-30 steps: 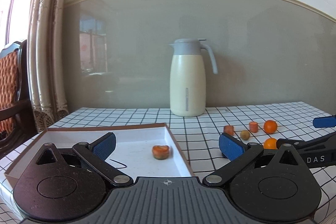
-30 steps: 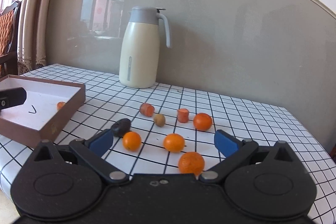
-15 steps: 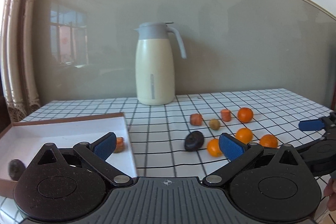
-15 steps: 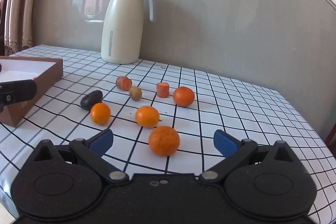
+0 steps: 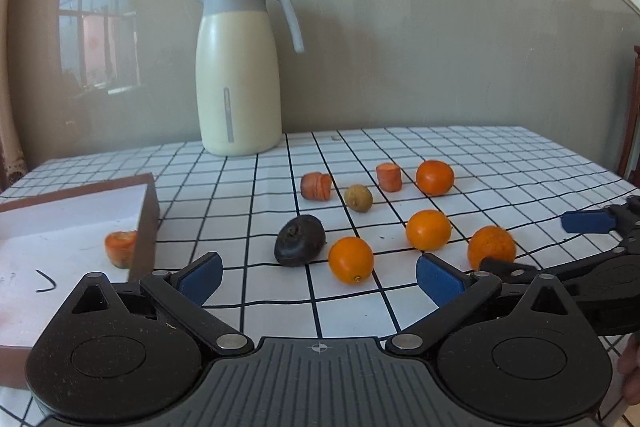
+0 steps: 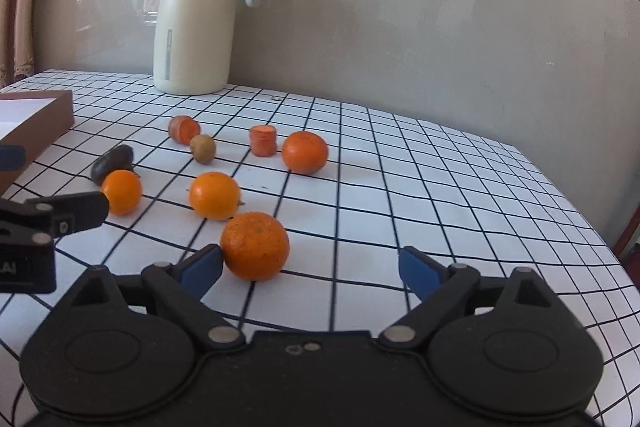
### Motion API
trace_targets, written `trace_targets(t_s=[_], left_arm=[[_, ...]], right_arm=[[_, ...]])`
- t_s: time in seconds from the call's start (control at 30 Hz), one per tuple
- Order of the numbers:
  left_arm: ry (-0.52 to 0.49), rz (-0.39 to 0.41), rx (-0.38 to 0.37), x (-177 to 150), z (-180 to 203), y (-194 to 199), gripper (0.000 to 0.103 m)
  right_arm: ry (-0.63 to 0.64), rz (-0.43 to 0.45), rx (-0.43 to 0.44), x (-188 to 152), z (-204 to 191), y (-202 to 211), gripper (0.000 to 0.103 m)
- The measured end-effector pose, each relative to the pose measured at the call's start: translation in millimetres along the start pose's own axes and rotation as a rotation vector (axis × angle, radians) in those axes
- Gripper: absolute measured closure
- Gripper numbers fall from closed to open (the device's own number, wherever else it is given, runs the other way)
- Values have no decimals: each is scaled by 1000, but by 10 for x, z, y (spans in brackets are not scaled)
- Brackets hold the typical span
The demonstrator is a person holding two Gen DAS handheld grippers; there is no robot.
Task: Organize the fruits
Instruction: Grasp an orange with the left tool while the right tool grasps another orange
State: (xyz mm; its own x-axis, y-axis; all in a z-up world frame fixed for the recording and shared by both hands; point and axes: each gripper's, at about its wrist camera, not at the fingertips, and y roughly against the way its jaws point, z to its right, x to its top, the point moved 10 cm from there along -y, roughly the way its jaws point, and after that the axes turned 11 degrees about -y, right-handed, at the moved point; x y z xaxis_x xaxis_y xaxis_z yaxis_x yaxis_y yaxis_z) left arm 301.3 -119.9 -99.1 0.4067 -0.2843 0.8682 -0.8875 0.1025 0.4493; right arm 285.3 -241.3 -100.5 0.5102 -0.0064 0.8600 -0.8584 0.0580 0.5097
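Note:
Several oranges lie on the checked tablecloth, with two carrot pieces, a small brown fruit (image 5: 358, 197) and a dark fruit (image 5: 299, 239). My left gripper (image 5: 318, 273) is open and empty, just before the dark fruit and an orange (image 5: 351, 259). My right gripper (image 6: 310, 267) is open and empty. The nearest orange (image 6: 255, 245) sits between its fingers, close to the left fingertip. A brown box (image 5: 146, 215) with a white inside stands at the left and holds one carrot piece (image 5: 120, 247).
A cream thermos jug (image 5: 239, 75) stands at the back by the grey wall. The table's right edge (image 6: 592, 227) curves down near a wooden chair. The left gripper shows at the left of the right wrist view (image 6: 48, 219).
My left gripper swung right, away from the box toward the loose fruit. My right gripper moved forward and right, closing in on the nearest orange. Both stayed open.

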Motion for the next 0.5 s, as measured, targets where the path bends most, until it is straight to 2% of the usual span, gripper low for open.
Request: trace_targets(t_s=[0.13,0.17,0.23,0.33,0.4,0.43,0.5], left_arm=[[7,-38,-24,-20,68,-169,2],[3,-46,-31,-19,92,-200,11],[-10,-77,-52,-37,149,-250,23],[-27,-102,-63,-47,193,-282,24],[-22,-122,-78,-48,195,-312,24],[-17,-127,-85,-43,196,-331,28],[-17,-137,-100,-31,211,-371,39]], right_arm=[[-23,1,-1,37,96,-50,15],[-28,-1,0,47,111,-65,16],[-46,-15,23,69,119,-105,20],[-69,-49,73,88,56,-160,34],[-67,-72,95,92,-27,-195,48],[-64,-79,99,93,-61,-209,51],[-70,-94,115,95,-121,-230,67]])
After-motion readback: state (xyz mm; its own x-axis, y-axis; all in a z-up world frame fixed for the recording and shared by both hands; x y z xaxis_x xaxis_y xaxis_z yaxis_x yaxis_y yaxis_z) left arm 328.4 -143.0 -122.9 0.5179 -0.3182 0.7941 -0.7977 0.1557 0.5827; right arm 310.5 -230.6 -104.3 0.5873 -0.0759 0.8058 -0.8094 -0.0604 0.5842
